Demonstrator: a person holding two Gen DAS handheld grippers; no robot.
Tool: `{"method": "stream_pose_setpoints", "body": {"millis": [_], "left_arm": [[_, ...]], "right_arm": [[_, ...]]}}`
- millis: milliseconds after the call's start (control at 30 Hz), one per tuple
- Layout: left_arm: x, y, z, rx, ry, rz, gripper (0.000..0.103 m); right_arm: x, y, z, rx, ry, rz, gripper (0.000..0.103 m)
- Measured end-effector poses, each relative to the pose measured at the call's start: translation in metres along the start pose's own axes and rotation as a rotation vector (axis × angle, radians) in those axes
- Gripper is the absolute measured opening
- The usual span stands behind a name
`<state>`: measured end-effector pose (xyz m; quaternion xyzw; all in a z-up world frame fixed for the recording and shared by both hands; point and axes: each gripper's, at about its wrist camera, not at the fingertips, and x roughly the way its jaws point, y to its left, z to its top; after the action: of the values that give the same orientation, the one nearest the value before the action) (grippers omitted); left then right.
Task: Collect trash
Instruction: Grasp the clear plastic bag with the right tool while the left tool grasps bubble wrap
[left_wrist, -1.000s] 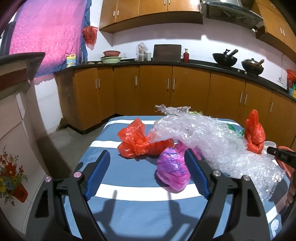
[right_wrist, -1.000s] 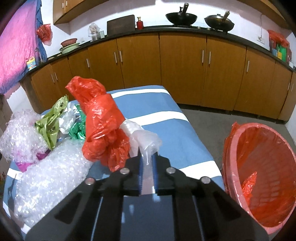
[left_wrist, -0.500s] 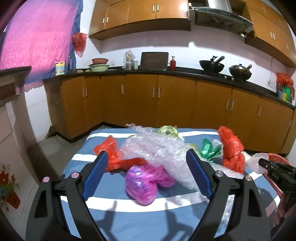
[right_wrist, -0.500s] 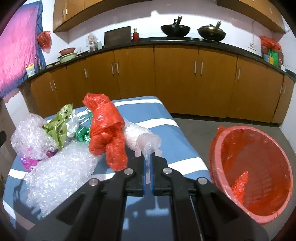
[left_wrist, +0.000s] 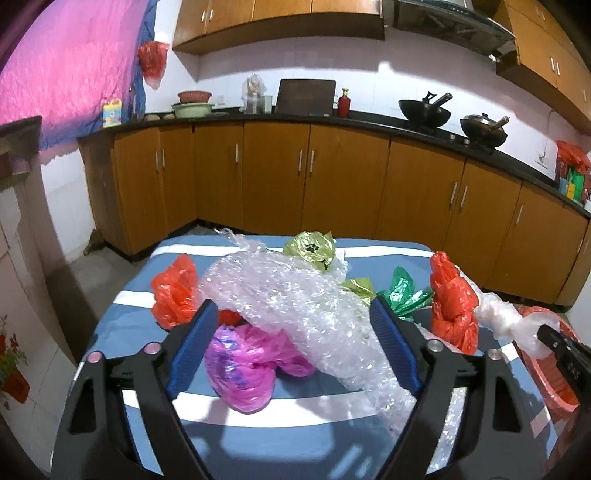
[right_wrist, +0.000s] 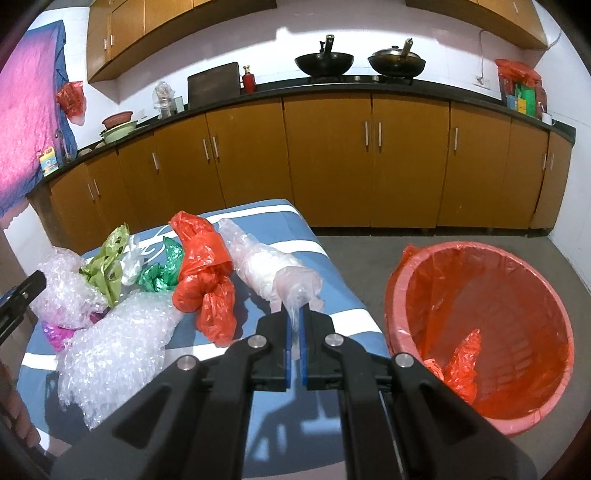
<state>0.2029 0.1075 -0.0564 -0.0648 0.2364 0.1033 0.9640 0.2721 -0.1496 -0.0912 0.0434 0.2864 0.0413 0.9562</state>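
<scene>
Blue-striped table (right_wrist: 332, 295); right tool (right_wrist: 294, 321) clamping clear bag (right_wrist: 269, 269)

A clear plastic bag (right_wrist: 273, 273) lies stretched on the right side of the worktop (right_wrist: 332, 291), its near end pinched. Just left of it lies a knotted red bag (right_wrist: 203, 273). Further left are green bags (right_wrist: 162, 269), bubble wrap (right_wrist: 118, 347) and a pink bag (left_wrist: 247, 365). The red-lined basket (right_wrist: 480, 332) stands on the floor at right.

Wooden cabinets (right_wrist: 325, 158), black countertop (left_wrist: 369, 117) — two woks (right_wrist: 324, 62), red bottle (left_wrist: 343, 103), pink curtain (left_wrist: 62, 62).
</scene>
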Motion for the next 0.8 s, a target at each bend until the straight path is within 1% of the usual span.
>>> {"method": "stream_pose_setpoints", "body": {"millis": [67,100,133,167,200,233,300,400,633,800], "left_arm": [[0.005,0.001,-0.001,-0.002,0.028,-0.016,0.065],[0.008,0.000,-0.002,-0.004,0.043,-0.026,0.053],[0.010,0.001,-0.003,-0.007,0.060,-0.034,0.037],[0.012,0.002,-0.004,-0.011,0.075,-0.044,0.030],[0.012,0.003,-0.006,-0.014,0.081,-0.051,0.020],[0.011,0.004,-0.007,-0.015,0.082,-0.056,0.014],[0.007,0.005,-0.008,-0.008,0.070,-0.062,0.011],[-0.001,0.006,-0.005,0.003,0.053,-0.070,0.010],[-0.025,0.007,0.007,0.029,0.000,-0.079,0.009],[-0.041,0.008,0.014,0.029,-0.026,-0.079,0.009]], "right_arm": [[0.000,0.000,0.000,-0.001,0.001,0.000,0.005],[-0.001,0.000,0.000,-0.002,0.001,-0.001,0.005],[0.000,0.000,0.000,0.000,0.001,-0.001,0.005],[0.000,0.000,0.000,0.000,0.001,0.000,0.005],[-0.001,0.000,0.000,0.000,0.001,0.000,0.005],[-0.001,0.000,0.000,0.000,0.000,-0.001,0.005],[-0.002,0.000,0.000,0.000,-0.002,0.000,0.005],[-0.007,-0.001,-0.001,0.002,-0.009,0.003,0.005],[-0.029,-0.007,0.002,0.014,-0.040,0.007,0.005],[-0.046,-0.012,0.006,0.022,-0.067,0.012,0.005]]}}
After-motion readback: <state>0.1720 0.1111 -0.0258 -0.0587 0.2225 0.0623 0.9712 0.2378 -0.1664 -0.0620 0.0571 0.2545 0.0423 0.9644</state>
